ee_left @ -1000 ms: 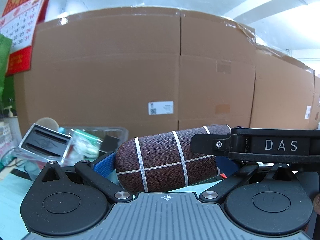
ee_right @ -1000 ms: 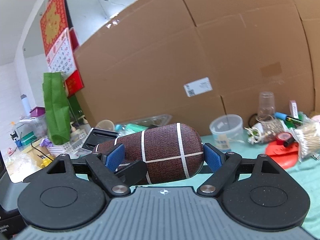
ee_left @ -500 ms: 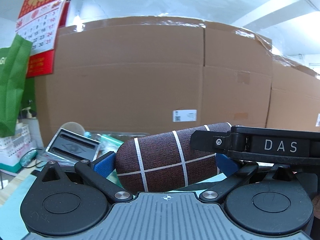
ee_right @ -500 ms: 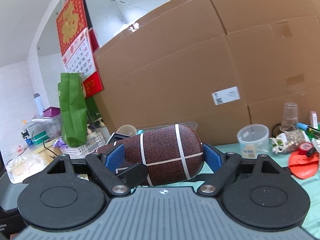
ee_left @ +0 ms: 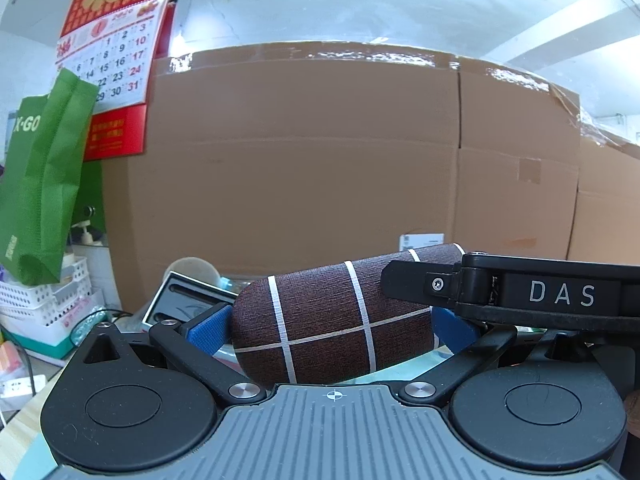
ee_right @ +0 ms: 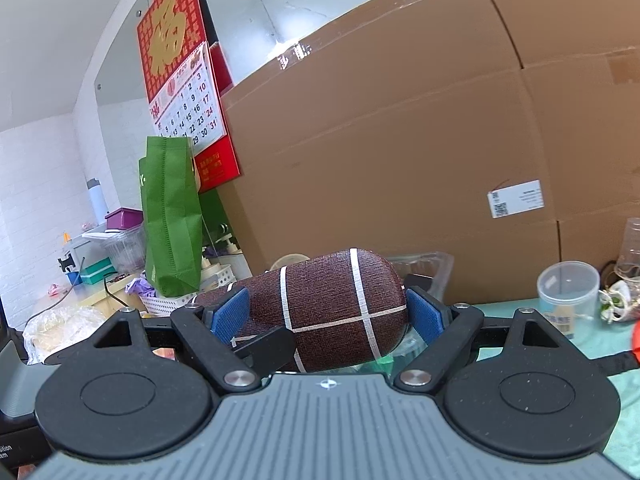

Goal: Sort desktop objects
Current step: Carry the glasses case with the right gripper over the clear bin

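Stacked cardboard boxes (ee_left: 320, 152) wall off the back, with a green bag (ee_right: 172, 216) and a red calendar (ee_right: 180, 64) hanging at their left. Above the teal surface (ee_right: 592, 340), 2 tools share 1 brown case (ee_left: 332, 316) (white grid stripes): the left gripper (ee_left: 330, 326) clamps one end, the right gripper (ee_right: 326, 312) grasps the other. A clear tub (ee_right: 568, 296) stands well apart.

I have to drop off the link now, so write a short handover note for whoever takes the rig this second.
Left gripper: shut on the brown case, left end.
Right gripper: shut on the same case, other end.
Case is held level off the teal table, in front of the cardboard boxes.
Done: case lifted.
Left: set it down; plastic tub and other clutter at right unsorted.
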Demonstrator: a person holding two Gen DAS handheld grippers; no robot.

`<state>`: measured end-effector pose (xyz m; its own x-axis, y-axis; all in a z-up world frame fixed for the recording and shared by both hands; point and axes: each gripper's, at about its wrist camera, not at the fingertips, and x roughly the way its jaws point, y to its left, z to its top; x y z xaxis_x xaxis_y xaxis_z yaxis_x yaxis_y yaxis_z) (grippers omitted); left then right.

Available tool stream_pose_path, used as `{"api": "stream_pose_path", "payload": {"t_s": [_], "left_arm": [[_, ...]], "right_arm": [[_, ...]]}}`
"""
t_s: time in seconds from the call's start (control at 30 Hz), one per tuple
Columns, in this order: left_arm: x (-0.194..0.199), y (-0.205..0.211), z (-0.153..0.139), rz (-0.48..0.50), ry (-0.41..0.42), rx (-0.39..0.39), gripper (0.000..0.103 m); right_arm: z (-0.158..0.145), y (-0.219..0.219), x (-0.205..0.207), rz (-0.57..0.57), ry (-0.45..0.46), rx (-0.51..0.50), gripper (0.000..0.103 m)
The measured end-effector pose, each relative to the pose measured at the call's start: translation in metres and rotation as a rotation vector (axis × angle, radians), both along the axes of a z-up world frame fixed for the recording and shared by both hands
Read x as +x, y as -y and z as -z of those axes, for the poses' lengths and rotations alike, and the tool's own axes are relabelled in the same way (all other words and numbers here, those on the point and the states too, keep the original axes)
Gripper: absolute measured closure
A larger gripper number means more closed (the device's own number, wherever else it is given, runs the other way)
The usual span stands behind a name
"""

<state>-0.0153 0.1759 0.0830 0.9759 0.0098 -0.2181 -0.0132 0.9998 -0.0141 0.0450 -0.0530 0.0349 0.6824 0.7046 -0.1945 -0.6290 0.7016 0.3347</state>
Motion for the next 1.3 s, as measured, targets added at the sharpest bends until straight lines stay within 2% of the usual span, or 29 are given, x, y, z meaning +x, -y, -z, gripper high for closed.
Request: {"api": "stream_pose_path", "payload": {"t_s": [0.57,1.3], "left_arm": [[0.03,-0.038,-0.003,-0.009,-0.01,-0.018,0.0],[0.061,-0.057,-0.001,0.027,-0.028,-0.02,0.0]], "right_arm": [[-0.003,-0.035,0.026,0.002,-0.011,-0.012,0.016],[-0.002,-0.055,0.055,0.035,-0.028,-0.018,0.016]]}}
